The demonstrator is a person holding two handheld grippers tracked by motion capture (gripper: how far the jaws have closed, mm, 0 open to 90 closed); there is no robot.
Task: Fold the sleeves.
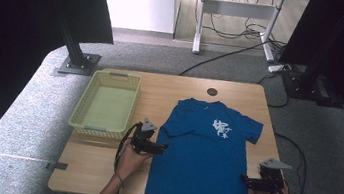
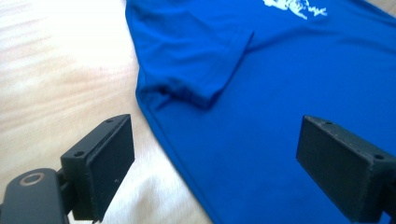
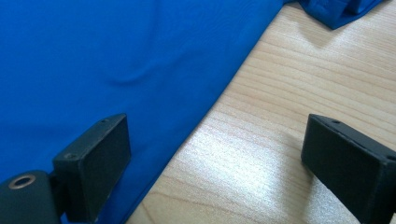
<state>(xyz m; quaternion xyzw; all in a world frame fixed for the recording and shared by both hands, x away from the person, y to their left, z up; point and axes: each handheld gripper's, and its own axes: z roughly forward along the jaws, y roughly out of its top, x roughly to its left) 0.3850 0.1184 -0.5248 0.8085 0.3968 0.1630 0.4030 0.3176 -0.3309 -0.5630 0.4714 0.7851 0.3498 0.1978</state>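
Observation:
A blue T-shirt with a white print lies flat, front up, on the wooden table. My left gripper hovers at the shirt's left edge, just below the left sleeve, open, its jaws straddling the hem edge of the blue T-shirt. My right gripper is at the shirt's lower right edge, open, one jaw over the blue T-shirt and the other over bare table. Neither holds anything.
A pale yellow-green plastic basket, with nothing in it, stands at the table's left. A dark round hole sits near the far edge. Beyond the table lie grey carpet, cables and black stand legs.

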